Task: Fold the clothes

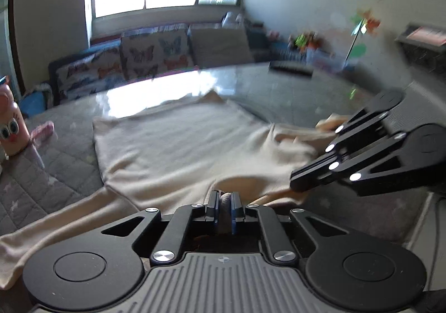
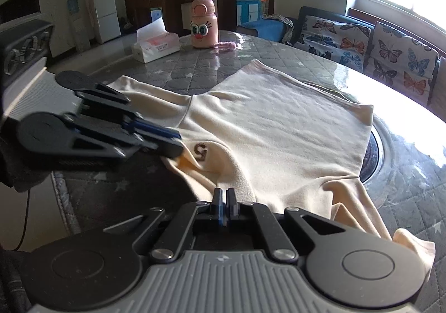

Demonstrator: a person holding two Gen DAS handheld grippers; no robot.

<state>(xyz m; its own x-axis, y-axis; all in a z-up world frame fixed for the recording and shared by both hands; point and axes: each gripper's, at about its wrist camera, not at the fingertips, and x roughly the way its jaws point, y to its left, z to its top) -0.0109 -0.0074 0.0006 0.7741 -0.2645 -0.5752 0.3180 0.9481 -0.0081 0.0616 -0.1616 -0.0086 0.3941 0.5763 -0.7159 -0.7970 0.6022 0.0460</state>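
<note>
A cream long-sleeved top [image 1: 184, 142] lies spread on the round grey quilted table [image 1: 292, 89]; it also shows in the right wrist view [image 2: 278, 129], with a small logo near its neckline. My left gripper [image 1: 225, 197] is shut on the top's near edge by the collar. It shows from the side in the right wrist view [image 2: 175, 142]. My right gripper [image 2: 224, 195] is shut on the near edge of the top. It shows in the left wrist view [image 1: 295, 182]. One sleeve [image 1: 55, 226] trails off to the near left.
A pink cartoon bottle [image 2: 203, 24] and a tissue box [image 2: 155, 43] stand at the table's far side, with a pink fuzzy item [image 2: 225, 46] beside the bottle. A dark remote-like object [image 1: 291, 69] lies on the table. A sofa with butterfly cushions [image 1: 150, 55] runs under the window.
</note>
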